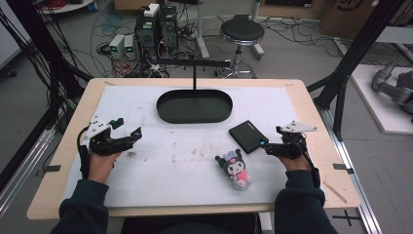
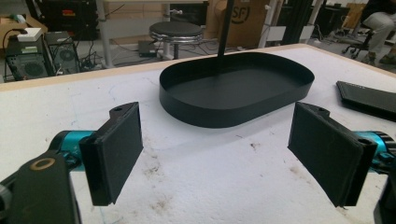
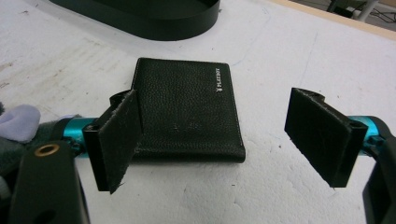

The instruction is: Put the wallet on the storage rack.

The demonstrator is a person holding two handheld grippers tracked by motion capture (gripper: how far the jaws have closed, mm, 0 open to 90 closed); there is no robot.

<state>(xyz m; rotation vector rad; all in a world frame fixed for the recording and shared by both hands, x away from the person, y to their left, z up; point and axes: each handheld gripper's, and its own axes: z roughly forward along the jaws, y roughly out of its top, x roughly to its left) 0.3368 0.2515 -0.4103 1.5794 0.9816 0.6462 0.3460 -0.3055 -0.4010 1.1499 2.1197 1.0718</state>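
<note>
A black leather wallet (image 1: 248, 136) lies flat on the white mat right of centre; in the right gripper view the wallet (image 3: 187, 107) sits just ahead of the jaws, nearer the left one. My right gripper (image 1: 265, 145) is open beside the wallet's near right corner; in its own view the right gripper (image 3: 224, 140) has nothing between its pads. A small plush doll (image 1: 234, 168) with a dark head and pink body lies in front of the wallet. A black oval tray (image 1: 195, 106) stands at the back centre. My left gripper (image 1: 129, 129) hangs open over bare mat on the left, shown wide apart as the left gripper (image 2: 217, 149).
A thin black post (image 1: 195, 73) with a crossbar rises from the tray. The mat (image 1: 185, 161) carries brown stains. Beyond the table's far edge stand a round stool (image 1: 242, 31), computer boxes (image 1: 156, 29) and loose cables. Black frame struts flank both sides.
</note>
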